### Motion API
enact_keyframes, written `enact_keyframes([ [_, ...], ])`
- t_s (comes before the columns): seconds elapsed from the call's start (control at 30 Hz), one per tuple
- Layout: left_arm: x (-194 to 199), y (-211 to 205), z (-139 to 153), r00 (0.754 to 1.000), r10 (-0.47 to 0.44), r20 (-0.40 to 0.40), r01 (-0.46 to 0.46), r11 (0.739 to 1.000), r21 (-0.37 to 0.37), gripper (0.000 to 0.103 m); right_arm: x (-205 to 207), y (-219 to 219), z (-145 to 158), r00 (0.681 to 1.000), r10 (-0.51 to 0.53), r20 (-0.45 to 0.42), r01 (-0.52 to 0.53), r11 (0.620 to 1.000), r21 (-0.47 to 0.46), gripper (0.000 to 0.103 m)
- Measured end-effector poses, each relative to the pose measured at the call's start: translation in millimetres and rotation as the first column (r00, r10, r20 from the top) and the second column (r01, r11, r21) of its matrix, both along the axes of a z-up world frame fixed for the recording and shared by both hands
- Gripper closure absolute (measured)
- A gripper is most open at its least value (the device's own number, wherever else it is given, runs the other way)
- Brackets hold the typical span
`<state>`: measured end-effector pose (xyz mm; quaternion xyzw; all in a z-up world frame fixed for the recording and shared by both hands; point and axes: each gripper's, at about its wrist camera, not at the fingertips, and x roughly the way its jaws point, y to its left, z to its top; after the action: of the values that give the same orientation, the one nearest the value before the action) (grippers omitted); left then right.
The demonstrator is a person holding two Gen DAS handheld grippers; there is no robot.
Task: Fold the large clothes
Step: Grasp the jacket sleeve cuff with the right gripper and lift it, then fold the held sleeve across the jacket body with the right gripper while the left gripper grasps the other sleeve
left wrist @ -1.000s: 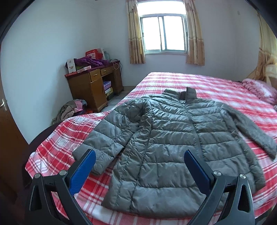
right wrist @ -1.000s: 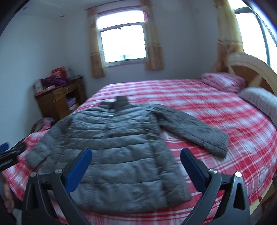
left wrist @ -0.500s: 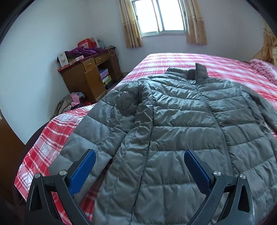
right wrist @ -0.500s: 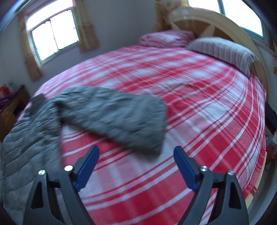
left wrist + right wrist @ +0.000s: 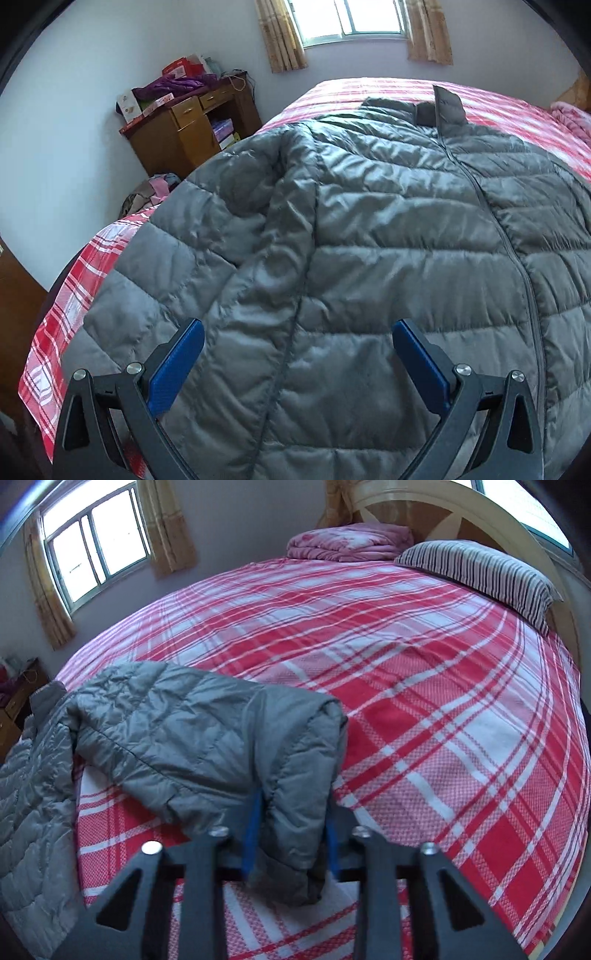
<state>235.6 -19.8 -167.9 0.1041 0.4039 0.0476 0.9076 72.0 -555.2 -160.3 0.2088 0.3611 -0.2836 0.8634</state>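
Observation:
A grey quilted puffer jacket point(image 5: 369, 229) lies front up and zipped on the red plaid bed point(image 5: 74, 295). My left gripper point(image 5: 297, 354) is open, its blue pads hovering low over the jacket's left side near the side seam, with the left sleeve point(image 5: 155, 280) below left. In the right wrist view my right gripper point(image 5: 291, 834) is shut on the cuff end of the jacket's right sleeve point(image 5: 207, 734), which stretches left toward the jacket body point(image 5: 33, 812).
A wooden desk point(image 5: 184, 129) with boxes and clothes stands by the wall left of the bed, a clothes pile on the floor beside it. A striped pillow point(image 5: 480, 572) and pink folded blanket point(image 5: 347, 541) lie at the headboard. Bare plaid sheet point(image 5: 443, 701) spreads right of the sleeve.
My left gripper moved forward and down over the jacket's left side. My right gripper swung to the right sleeve and shut on its cuff.

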Motion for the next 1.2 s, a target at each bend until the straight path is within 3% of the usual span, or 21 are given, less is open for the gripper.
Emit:
enact_keyframes([
  [0.2, -14.3, -2.7, -11.6, 0.999, -0.034, -0.018, 0.034, 0.999, -0.002, 0.001, -9.8, -3.6, 7.6, 1.000, -0.014, -0.027, 0.013, 0.998, -0.060, 0.085],
  [0.3, -18.4, 2.6, 1.9, 0.999, -0.045, 0.000, 0.045, 0.999, -0.030, 0.001, -5.7, 8.7, 21.1, 0.999, 0.004, -0.032, -0.008, 0.992, -0.125, 0.087],
  [0.47, -13.1, 17.9, 39.5, 0.997, -0.043, 0.069, 0.046, 0.998, -0.049, 0.001, 11.1, 50.3, 74.3, 0.995, 0.095, 0.042, -0.081, 0.963, -0.258, 0.088],
  [0.6, 2.5, 36.9, 58.5, 0.995, -0.008, 0.099, 0.014, 0.998, -0.056, 0.001, 42.7, 107.0, 117.6, 0.970, 0.230, 0.076, -0.187, 0.909, -0.373, 0.088],
  [0.77, 26.5, 61.9, 69.7, 0.991, 0.051, 0.123, -0.045, 0.998, -0.051, 0.001, 96.4, 201.6, 144.9, 0.901, 0.431, 0.053, -0.349, 0.792, -0.502, 0.089],
  [0.93, 43.5, 77.2, 67.5, 0.994, 0.062, 0.087, -0.055, 0.995, -0.081, 0.001, 139.7, 283.7, 124.0, 0.825, 0.565, -0.004, -0.473, 0.686, -0.553, 0.089],
  [1.1, 57.8, 86.4, 50.2, 0.995, 0.089, 0.050, -0.086, 0.994, -0.061, 0.001, 174.6, 344.2, 75.3, 0.768, 0.638, -0.063, -0.565, 0.628, -0.534, 0.089],
  [1.2, 65.9, 93.2, 40.8, 0.994, 0.108, 0.018, -0.107, 0.993, -0.054, 0.001, 193.2, 369.0, 46.3, 0.746, 0.660, -0.094, -0.607, 0.614, -0.505, 0.088],
])
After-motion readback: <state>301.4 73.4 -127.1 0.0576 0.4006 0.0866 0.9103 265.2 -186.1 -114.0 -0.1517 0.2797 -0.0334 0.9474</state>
